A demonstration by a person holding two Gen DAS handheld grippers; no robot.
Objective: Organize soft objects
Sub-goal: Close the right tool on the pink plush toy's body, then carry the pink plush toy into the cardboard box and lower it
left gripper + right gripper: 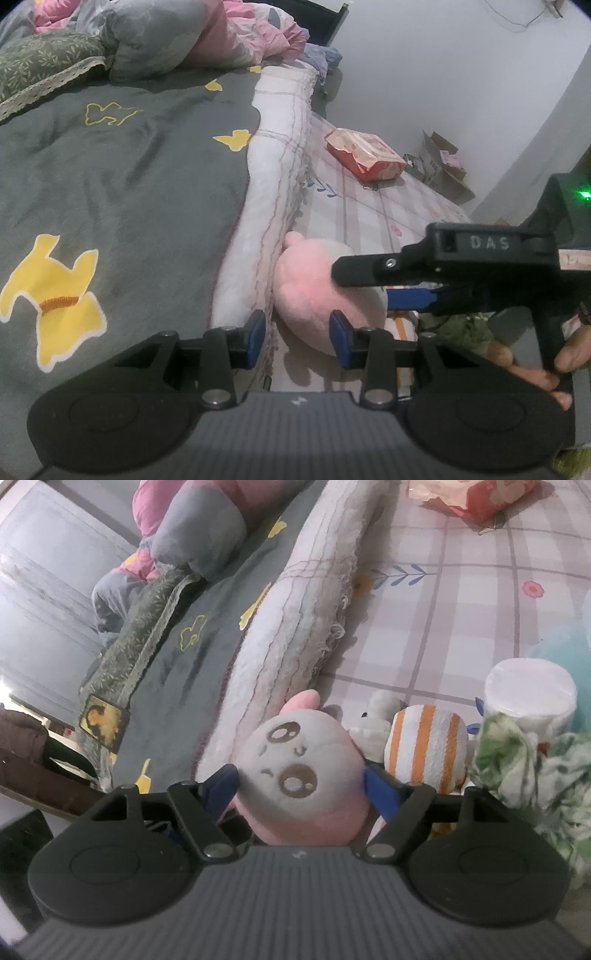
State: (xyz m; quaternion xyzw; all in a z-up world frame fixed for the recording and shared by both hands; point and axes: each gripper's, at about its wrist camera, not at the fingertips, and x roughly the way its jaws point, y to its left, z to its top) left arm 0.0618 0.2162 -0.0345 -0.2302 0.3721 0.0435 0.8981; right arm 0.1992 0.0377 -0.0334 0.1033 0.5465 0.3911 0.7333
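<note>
A round pink and white plush toy point(299, 771) with a stitched face sits between the blue pads of my right gripper point(301, 790), which is shut on its sides. In the left wrist view the same plush point(314, 291) lies on the checked sheet beside the rolled white blanket point(273, 192), with the right gripper point(388, 284) reaching in from the right. My left gripper point(297, 338) is open and empty, just in front of the plush. An orange-striped soft toy point(424, 746), a small white plush point(373, 720) and a green patterned cloth point(524, 760) lie to the right.
A grey quilt point(122, 192) with yellow shapes covers the bed's left. Pillows and pink bedding point(192, 37) are piled at the head. A red tissue pack point(365, 155) lies on the checked sheet point(461, 609). A white paper roll point(530, 698) stands at right. Cardboard boxes point(443, 166) sit by the wall.
</note>
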